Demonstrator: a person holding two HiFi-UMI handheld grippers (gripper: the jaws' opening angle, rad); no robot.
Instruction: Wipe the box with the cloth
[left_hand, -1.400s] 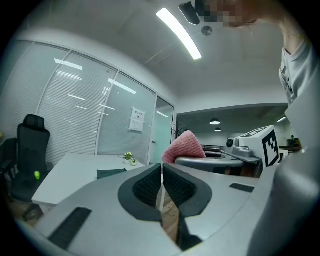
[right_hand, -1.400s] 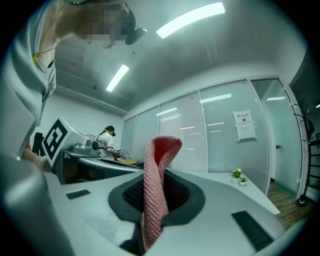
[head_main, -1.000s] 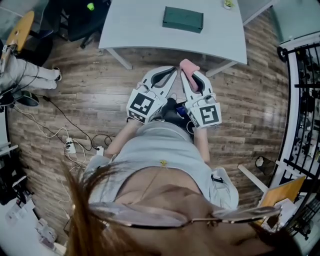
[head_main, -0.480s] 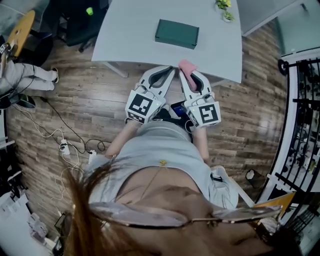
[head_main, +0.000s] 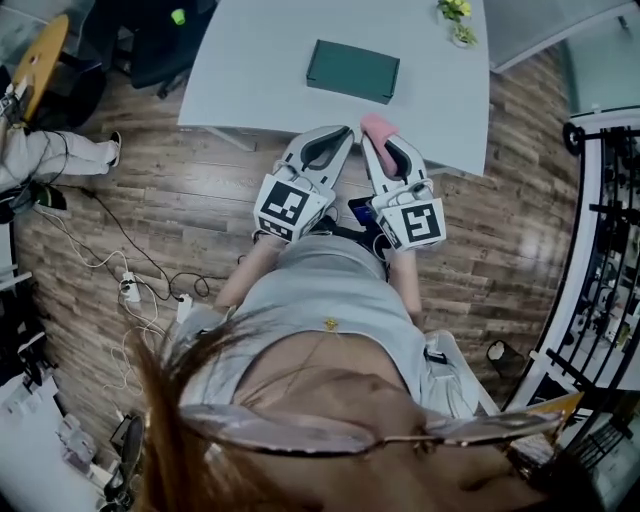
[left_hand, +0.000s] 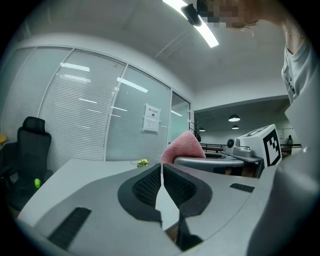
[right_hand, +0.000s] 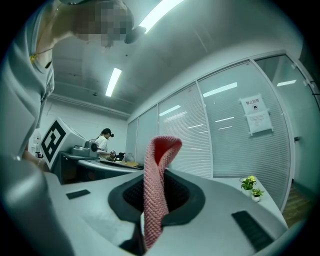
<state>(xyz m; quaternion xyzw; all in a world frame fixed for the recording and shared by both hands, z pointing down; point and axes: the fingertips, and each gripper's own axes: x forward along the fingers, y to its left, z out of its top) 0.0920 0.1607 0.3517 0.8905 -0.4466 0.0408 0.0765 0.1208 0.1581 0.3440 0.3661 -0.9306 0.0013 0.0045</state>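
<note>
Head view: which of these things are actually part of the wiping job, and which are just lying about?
Part of the job: green box on the table; pink cloth, clamped in the right gripper.

Just lying about: potted plants at the table's far corner; black chair; power strip on the floor.

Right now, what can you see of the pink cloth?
The pink cloth looks like a ribbed, knitted fabric folded into a narrow strip. The right gripper is shut on it, its fingers pressing both sides. The cloth stands upright between them, and its folded top loops over above the fingertips. In the head view it shows at the near edge of the white table, apart from the green box. Nothing else touches it.
</note>
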